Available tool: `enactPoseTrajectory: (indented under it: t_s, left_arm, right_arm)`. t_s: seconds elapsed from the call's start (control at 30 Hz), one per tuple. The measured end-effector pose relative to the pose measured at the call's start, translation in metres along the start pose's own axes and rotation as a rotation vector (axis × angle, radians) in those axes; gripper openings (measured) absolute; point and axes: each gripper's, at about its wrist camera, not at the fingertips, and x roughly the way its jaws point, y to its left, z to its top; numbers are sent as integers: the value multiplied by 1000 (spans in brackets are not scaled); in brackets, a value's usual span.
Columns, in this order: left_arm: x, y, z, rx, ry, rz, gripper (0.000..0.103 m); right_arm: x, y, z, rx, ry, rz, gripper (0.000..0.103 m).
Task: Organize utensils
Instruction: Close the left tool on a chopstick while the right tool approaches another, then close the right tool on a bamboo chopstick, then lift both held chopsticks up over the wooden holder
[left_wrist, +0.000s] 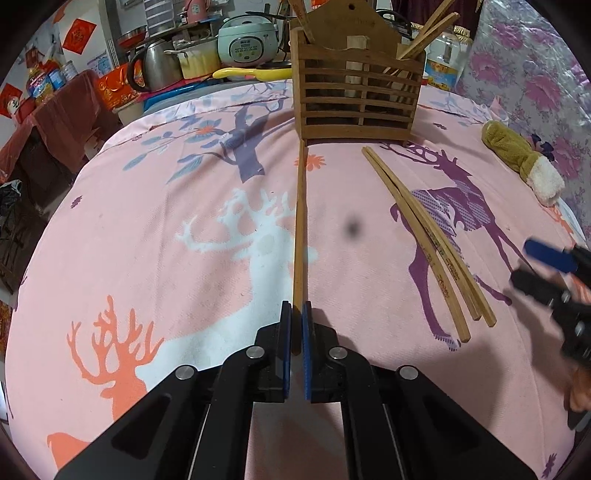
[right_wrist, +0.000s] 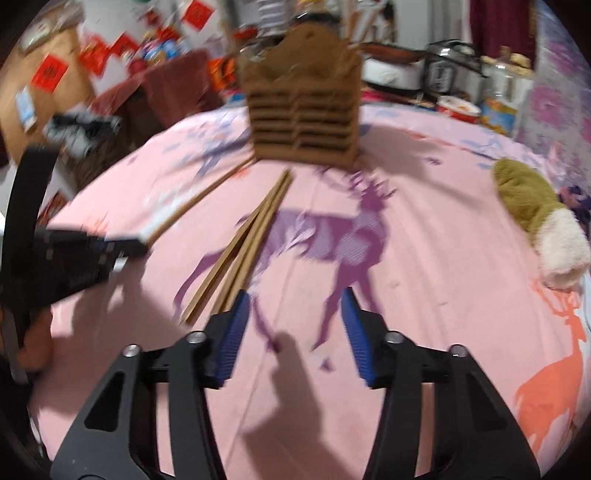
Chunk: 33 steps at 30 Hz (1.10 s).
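My left gripper (left_wrist: 296, 308) is shut on the near end of a single wooden chopstick (left_wrist: 299, 221), which points toward the slatted wooden utensil holder (left_wrist: 356, 99). The holder has several chopsticks in it. Three loose chopsticks (left_wrist: 428, 240) lie on the pink cloth to the right. My right gripper (right_wrist: 295, 299) is open and empty, just above the cloth, with its left fingertip beside the near ends of those loose chopsticks (right_wrist: 243, 251). The holder (right_wrist: 304, 110) stands beyond them. The left gripper (right_wrist: 110, 245) with its chopstick (right_wrist: 199, 197) shows at the left of the right wrist view.
A pink deer-print cloth (left_wrist: 147, 229) covers the surface. An olive and white plush toy (left_wrist: 524, 162) lies at the right, also in the right wrist view (right_wrist: 535, 218). Behind the surface stand a rice cooker (left_wrist: 247, 38), kettle (left_wrist: 155, 66), pots and bottles.
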Motion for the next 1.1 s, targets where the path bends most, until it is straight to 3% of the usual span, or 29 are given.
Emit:
enactPoseTrajectory:
  t_s: [0.3,0.37,0.47,0.5,1.0,1.1]
  left_arm:
    - [0,-1,0,7,-3,11,6]
    - [1,-1,0,12,-3,16,6]
    - [1,-3,0,14,-4,20,7]
    - [1,-3,0,12,-4,18,6]
    - [0,-12,-2,46,-12,58,7]
    - [-2,-9,-2,29,-13,37,6]
  right_arm:
    - [9,37,-13,-161,60,46,36]
    - [11,38,-14,-170,74,57,29]
    - [13,27,-12,-114,81,45,9]
    - [14,23,-12,-90,80,30,8]
    - [16,15,-9,-50,77,4,7]
    - [12,12,-7,-39,52,-14,6]
